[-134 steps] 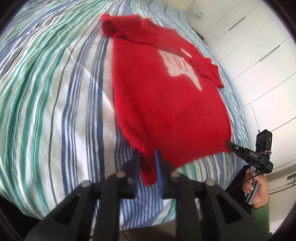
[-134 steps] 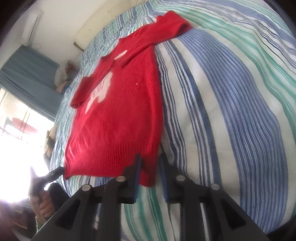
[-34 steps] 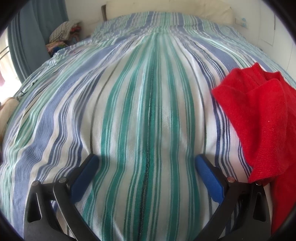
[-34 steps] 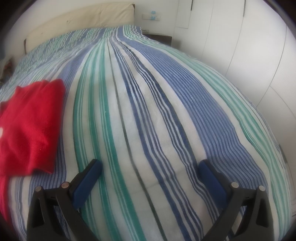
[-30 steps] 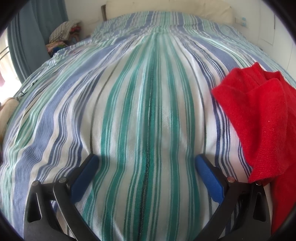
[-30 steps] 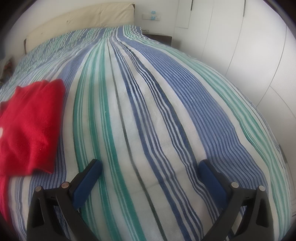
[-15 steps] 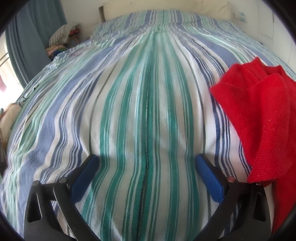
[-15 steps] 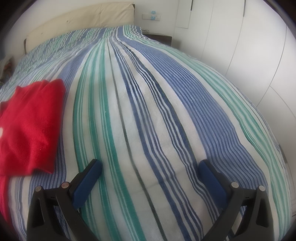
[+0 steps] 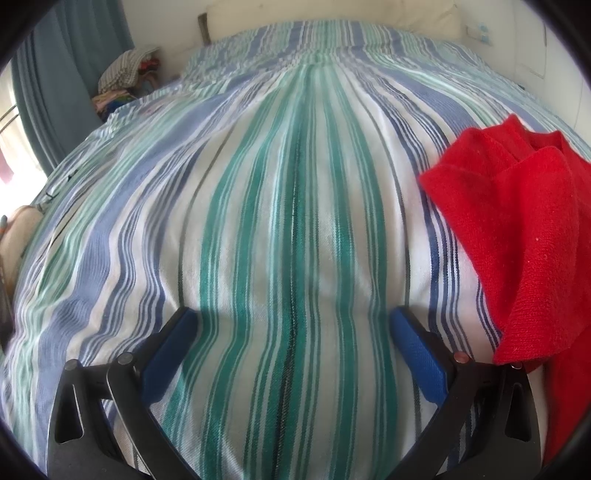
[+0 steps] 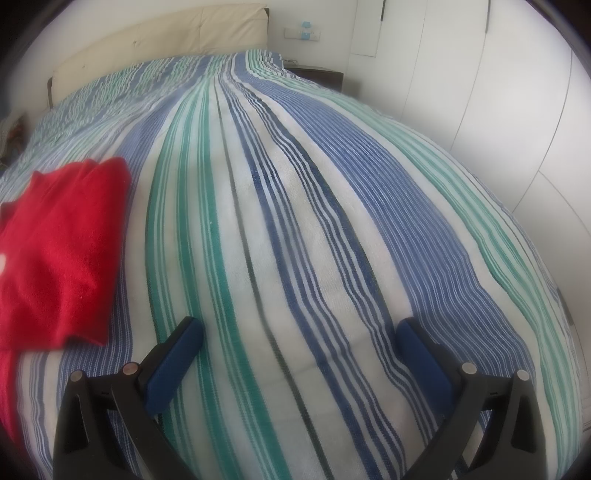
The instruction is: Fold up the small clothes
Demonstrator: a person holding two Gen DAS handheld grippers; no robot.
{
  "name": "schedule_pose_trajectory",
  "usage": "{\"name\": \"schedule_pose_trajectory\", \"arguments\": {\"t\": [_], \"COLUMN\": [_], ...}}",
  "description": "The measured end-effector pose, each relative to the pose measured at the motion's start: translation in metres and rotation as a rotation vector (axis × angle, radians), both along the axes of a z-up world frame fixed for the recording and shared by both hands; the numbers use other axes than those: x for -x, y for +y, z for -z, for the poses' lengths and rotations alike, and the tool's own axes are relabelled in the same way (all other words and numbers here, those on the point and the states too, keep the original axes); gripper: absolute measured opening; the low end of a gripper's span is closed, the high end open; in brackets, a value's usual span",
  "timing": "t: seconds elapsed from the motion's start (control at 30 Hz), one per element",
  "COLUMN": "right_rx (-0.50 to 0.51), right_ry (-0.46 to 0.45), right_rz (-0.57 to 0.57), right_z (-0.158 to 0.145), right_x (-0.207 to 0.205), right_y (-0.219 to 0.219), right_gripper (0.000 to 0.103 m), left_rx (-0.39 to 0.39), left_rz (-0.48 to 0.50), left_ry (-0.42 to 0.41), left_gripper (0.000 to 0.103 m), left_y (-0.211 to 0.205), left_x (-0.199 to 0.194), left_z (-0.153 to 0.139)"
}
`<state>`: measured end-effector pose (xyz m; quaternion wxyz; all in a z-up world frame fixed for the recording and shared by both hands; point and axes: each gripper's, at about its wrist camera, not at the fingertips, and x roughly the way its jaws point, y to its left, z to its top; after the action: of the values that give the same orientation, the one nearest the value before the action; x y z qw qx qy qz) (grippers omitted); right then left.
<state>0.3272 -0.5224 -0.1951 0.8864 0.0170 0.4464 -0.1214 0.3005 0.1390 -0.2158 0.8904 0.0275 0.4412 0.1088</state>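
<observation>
Risk, loose fold: the red sweater (image 9: 517,236) lies folded over on itself on the striped bed cover (image 9: 295,206), and its upper layer looks rumpled near the far corner. In my judgement a careless next grasp could catch only the top layer and pull the fold open.
Risk, snagging the cover: both grippers hover low over the bed, so a pinch aimed at the sweater edge could also gather the cover beneath it and drag it.
Risk, right-hand reach: the sweater sits at the far edge of both views, so a reach from here would go sideways and might land off the edge.
Left gripper (image 9: 295,350): spread wide, holding nothing, with bare striped cover between its blue pads. The sweater lies at about 3 o'clock, its lower edge just beside the right-hand finger; whether they touch I cannot tell.
Right gripper (image 10: 301,362): also spread wide and empty, over bare cover. The red sweater (image 10: 55,251) lies at about 9 o'clock, apart from the fingers.
Beyond the bed: a cream headboard (image 10: 147,33) at 12 o'clock and white wardrobe doors (image 10: 498,92) at about 2 o'clock in the right view.
</observation>
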Motion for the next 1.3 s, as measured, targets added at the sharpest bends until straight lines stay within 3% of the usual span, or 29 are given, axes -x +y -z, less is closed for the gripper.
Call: {"name": "schedule_pose_trajectory", "arguments": {"t": [0.4,0.9,1.17,1.3], "right_rx": [0.000,0.000,0.000,0.000], "right_ry": [0.000,0.000,0.000,0.000], "right_rz": [0.000,0.000,0.000,0.000], "right_z": [0.000,0.000,0.000,0.000], "right_x": [0.000,0.000,0.000,0.000], "right_y": [0.000,0.000,0.000,0.000], "right_gripper": [0.103,0.103,0.103,0.103], "left_rx": [0.029,0.012,0.073,0.054], "left_rz": [0.004,0.013,0.016,0.018], "left_ry": [-0.017,-0.035,-0.045,-0.025], "left_gripper": [0.103,0.102,0.102,0.102], "left_y": [0.004,0.002,0.011,0.007], "left_x": [0.004,0.002,0.002,0.000], "left_z": [0.002,0.007,0.006,0.004]}}
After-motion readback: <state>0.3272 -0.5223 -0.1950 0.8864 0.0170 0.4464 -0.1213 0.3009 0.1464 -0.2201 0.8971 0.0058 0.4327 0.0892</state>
